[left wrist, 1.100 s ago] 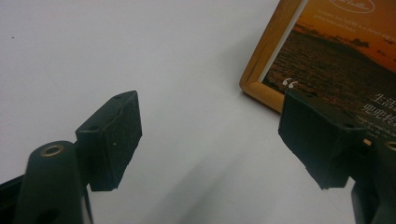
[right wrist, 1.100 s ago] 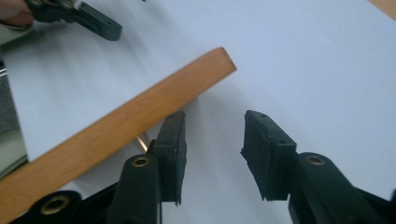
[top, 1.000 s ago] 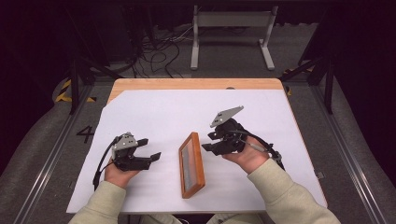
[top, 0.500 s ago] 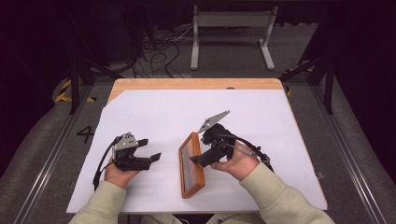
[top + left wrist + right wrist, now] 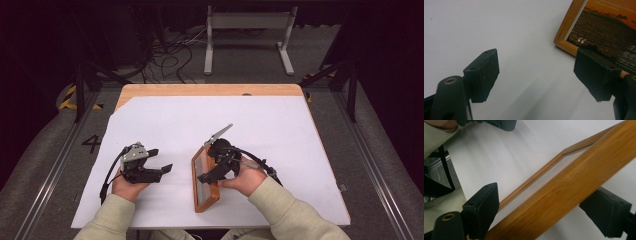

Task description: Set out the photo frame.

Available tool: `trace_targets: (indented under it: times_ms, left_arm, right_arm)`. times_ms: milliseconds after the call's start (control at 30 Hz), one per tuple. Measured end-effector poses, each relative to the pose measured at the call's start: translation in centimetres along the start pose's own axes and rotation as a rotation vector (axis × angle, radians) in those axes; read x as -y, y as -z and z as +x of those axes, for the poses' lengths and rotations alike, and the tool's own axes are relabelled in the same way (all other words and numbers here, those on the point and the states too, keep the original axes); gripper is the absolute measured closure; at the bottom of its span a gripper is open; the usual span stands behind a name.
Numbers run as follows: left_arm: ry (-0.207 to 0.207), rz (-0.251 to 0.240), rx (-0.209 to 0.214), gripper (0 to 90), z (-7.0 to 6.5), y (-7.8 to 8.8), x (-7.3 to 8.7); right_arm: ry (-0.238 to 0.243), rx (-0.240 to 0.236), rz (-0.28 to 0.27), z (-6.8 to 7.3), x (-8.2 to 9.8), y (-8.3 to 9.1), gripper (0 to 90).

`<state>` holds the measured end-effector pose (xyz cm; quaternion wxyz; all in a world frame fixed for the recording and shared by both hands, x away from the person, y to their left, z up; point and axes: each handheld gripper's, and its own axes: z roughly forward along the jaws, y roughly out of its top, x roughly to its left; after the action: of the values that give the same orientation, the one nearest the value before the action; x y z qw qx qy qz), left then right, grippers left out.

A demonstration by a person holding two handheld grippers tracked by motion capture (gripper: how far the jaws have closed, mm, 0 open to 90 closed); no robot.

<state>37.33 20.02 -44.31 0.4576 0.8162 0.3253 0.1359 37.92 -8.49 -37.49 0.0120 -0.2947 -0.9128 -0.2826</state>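
Early stage, I'd say: right gripper (image 5: 212, 172) jaws just widened, straddling picture frame (image 5: 206, 192) rail w/o clamping yet; left gripper (image 5: 160, 169) wide, empty, beside it; grasp & lift left.

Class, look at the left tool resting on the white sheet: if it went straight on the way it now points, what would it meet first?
Most likely the wooden picture frame. The left tool points across the white sheet toward the frame's near long side, with bare sheet between them. In the left gripper view the frame's corner sits just ahead, though depth is hard to judge.
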Motion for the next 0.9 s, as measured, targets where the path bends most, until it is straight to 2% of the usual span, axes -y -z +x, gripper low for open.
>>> trace_targets:
  times_ms: [100, 200, 233, 367, 400, 500, 700, 900]
  left_arm:
    - [0.002, -0.001, -0.001, 20.9, -0.03, 0.02, 0.00]
    - [-0.004, -0.007, -0.008, 21.7, 0.02, 0.09, -0.03]
    - [0.008, -0.012, -0.007, 22.1, -0.04, 0.13, -0.01]
    - [0.010, -0.016, -0.012, 22.5, -0.07, 0.21, -0.03]
    - [0.000, -0.016, -0.015, 22.6, -0.03, 0.25, -0.06]
    - [0.004, -0.019, -0.018, 23.2, -0.07, 0.28, -0.05]
    - [0.006, -0.019, -0.017, 23.3, -0.07, 0.26, -0.04]
    - [0.005, -0.022, -0.015, 23.6, -0.07, 0.26, -0.04]
  right_arm:
    - [-0.001, 0.005, 0.025, 0.16, -0.04, -0.47, 18.5]
    - [-0.007, 0.008, 0.043, 0.33, -0.06, -0.82, 25.2]
    - [-0.007, 0.002, 0.044, 0.39, -0.09, -0.82, 27.7]
    - [-0.013, 0.005, 0.062, 0.58, -0.21, -0.81, 31.8]
    - [-0.017, 0.004, 0.063, 0.61, -0.22, -0.80, 32.4]
    - [-0.001, 0.013, 0.069, 0.67, -0.19, -0.88, 33.5]
    - [-0.002, 0.017, 0.073, 0.75, -0.21, -0.87, 34.7]
    - [-0.010, 0.018, 0.080, 0.69, -0.37, -0.60, 45.8]
